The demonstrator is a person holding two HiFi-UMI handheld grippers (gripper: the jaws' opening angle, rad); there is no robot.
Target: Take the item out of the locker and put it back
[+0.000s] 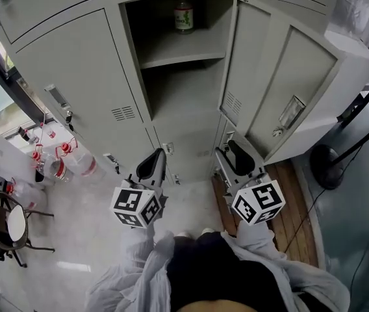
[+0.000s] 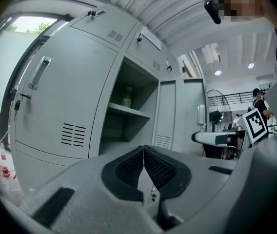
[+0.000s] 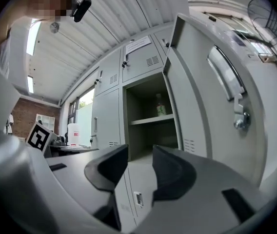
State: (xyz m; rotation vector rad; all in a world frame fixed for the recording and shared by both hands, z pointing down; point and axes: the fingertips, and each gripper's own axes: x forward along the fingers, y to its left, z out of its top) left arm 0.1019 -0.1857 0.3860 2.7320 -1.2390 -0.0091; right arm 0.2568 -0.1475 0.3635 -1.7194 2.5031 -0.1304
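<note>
A small bottle with a green label (image 1: pixel 184 15) stands upright at the back of the upper shelf (image 1: pixel 181 58) in the open grey locker. It also shows in the left gripper view (image 2: pixel 127 97) and the right gripper view (image 3: pixel 161 105). The locker door (image 1: pixel 288 90) is swung out to the right. Both grippers hover low in front of the locker, well short of the bottle. My left gripper (image 1: pixel 152 164) (image 2: pixel 144 150) is shut, its pads meeting with nothing between them. My right gripper (image 1: pixel 236 156) (image 3: pixel 140 152) is open with a moderate gap and holds nothing.
Closed locker doors (image 1: pixel 80 90) flank the open one on the left. Water jugs with red caps (image 1: pixel 61 161) and a round stool (image 1: pixel 6 223) sit on the floor at the left. A fan stand's base (image 1: pixel 327 164) and wooden planks (image 1: pixel 292 203) lie at the right.
</note>
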